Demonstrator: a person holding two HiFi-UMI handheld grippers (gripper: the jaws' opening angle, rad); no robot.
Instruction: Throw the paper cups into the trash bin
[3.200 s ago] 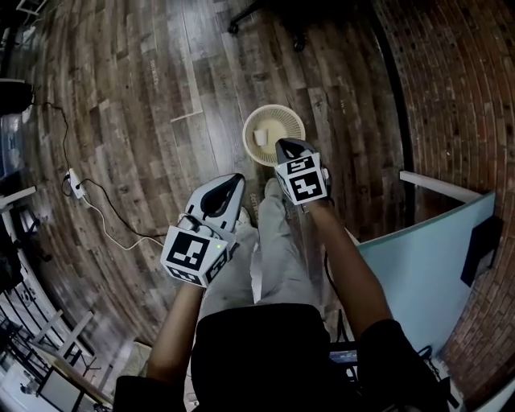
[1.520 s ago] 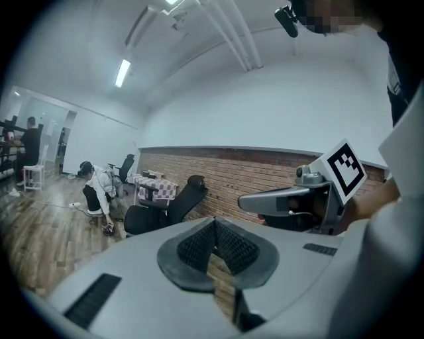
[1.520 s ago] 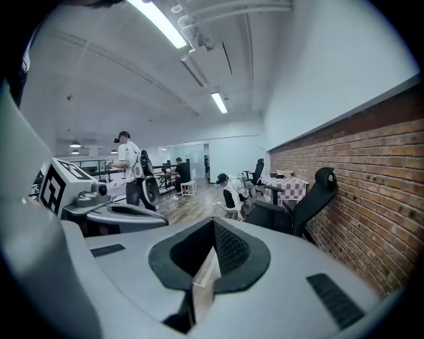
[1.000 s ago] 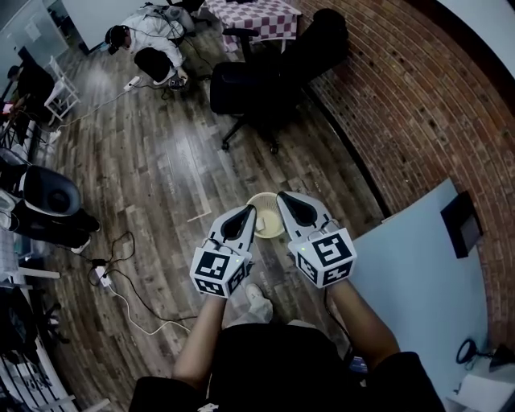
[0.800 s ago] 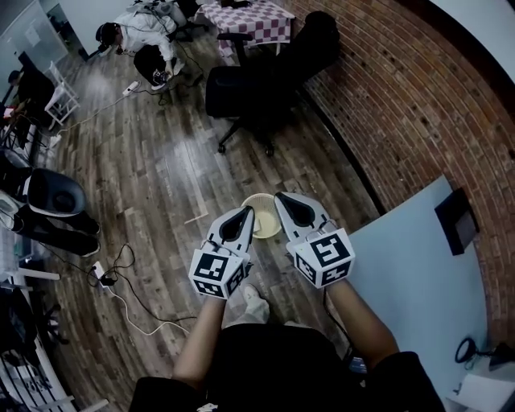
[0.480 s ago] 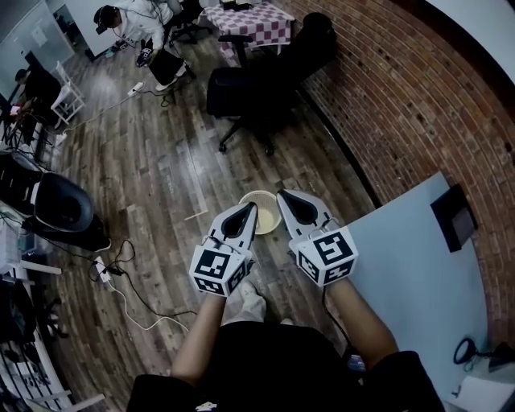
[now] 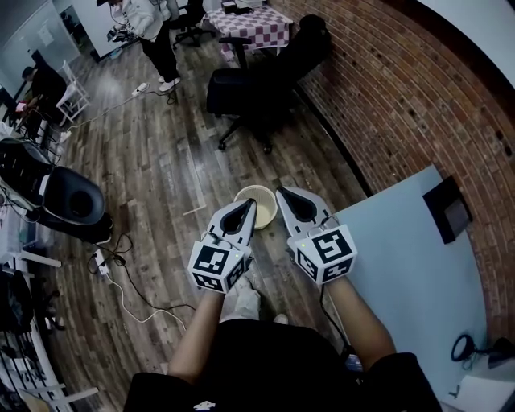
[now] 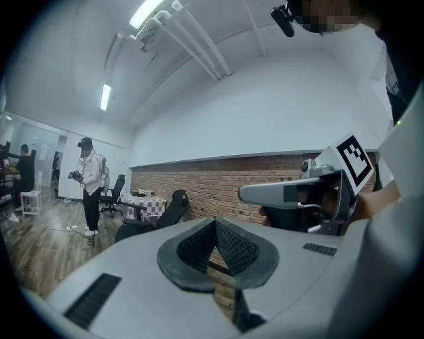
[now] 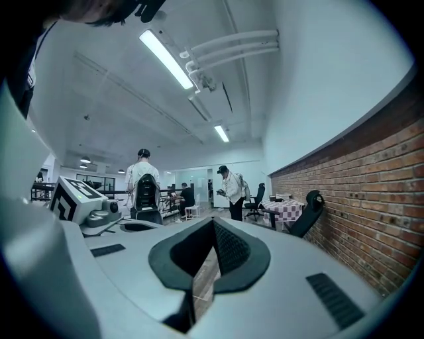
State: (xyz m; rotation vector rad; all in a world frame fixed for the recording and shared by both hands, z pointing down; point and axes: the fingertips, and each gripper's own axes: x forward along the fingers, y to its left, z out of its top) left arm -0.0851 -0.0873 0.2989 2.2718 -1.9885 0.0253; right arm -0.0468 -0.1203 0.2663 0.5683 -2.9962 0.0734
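Observation:
The cream round trash bin (image 7: 259,201) stands on the wooden floor just beyond both grippers in the head view. My left gripper (image 7: 246,209) overlaps its near left rim and my right gripper (image 7: 284,194) its right rim. What lies inside the bin is too small to tell. Both grippers are held side by side and level. In the left gripper view my left gripper (image 8: 214,224) is shut with nothing between its pads, and the right gripper's body (image 8: 291,193) shows beside it. In the right gripper view my right gripper (image 9: 213,224) is shut and empty too.
A black office chair (image 7: 265,84) and a checked table (image 7: 245,18) stand ahead by the brick wall (image 7: 402,96). A light blue tabletop (image 7: 410,265) is at my right. A black seat (image 7: 72,205) and a cable (image 7: 137,302) lie left. A person (image 7: 151,32) stands far back.
The grippers stay shut and side by side; earlier the right one hung over the bin, which held a cup. The bin has drifted slightly up-left in view. The person at the back has stood up.

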